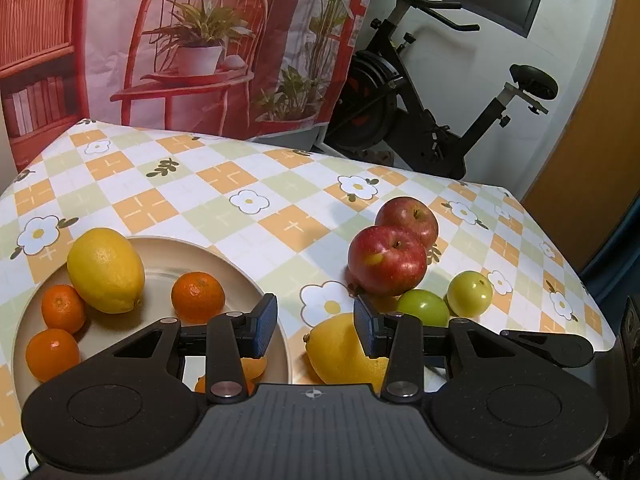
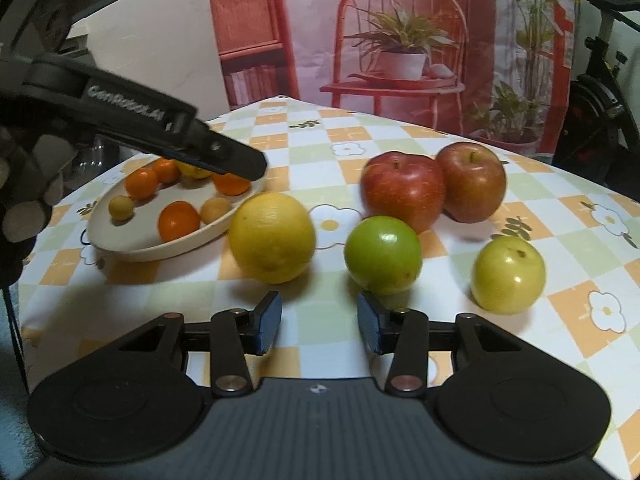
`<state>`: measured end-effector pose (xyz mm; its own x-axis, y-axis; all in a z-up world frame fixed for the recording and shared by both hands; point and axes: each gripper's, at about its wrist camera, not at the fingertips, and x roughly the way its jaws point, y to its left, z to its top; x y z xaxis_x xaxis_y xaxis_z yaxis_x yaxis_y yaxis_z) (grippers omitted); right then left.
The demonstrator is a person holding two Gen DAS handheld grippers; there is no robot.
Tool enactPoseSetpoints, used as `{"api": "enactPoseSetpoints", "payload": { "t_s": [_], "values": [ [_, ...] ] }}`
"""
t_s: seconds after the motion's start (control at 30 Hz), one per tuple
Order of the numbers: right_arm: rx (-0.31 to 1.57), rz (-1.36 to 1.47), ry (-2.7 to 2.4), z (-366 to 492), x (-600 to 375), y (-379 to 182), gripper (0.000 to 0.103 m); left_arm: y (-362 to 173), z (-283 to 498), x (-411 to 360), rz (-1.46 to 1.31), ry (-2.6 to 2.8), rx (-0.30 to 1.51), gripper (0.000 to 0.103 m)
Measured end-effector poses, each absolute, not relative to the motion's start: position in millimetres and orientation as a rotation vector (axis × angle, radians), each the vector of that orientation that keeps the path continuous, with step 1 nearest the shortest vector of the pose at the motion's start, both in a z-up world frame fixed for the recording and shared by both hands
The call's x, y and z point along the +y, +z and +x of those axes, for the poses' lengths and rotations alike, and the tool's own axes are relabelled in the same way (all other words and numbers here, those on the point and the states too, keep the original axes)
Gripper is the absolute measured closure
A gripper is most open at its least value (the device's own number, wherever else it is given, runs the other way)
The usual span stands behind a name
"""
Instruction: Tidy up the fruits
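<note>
L gripper [image 1: 316, 326] – my left unit, fingers parted w/ nothing between them, hovering over the plate [image 1: 240, 268] rim. Ahead-left of its fingers: a lemon [image 1: 105, 271] and mandarins [image 1: 198, 297] on the plate. Just ahead-right, partly under the right finger, a 2nd lemon [image 1: 340, 350] lies on the cloth [image 1: 224, 208]; beyond it two green fruits [image 1: 469, 294] and two touching apples [image 1: 387, 261].

R gripper [image 2: 319, 322] – fingers apart, gripping nothing, gap empty. I see the lemon just ahead of the left finger, a green fruit [image 2: 383, 255] just ahead of the right one, the other green fruit further right. Apples sit behind these; plate lies far left, under the L gripper's arm.
</note>
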<state>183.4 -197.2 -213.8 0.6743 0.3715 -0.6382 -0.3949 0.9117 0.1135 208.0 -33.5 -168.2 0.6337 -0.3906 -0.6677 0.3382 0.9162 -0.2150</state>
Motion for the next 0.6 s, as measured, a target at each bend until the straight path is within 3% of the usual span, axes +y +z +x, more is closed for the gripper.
{"api": "enactPoseSetpoints", "payload": {
  "t_s": [0.6],
  "values": [
    [0.713, -0.078, 0.503, 182.9, -177.8, -215.2, 0.056, -181.1, 208.3, -44.0, -0.097, -0.589, 0.873, 0.059]
  ]
}}
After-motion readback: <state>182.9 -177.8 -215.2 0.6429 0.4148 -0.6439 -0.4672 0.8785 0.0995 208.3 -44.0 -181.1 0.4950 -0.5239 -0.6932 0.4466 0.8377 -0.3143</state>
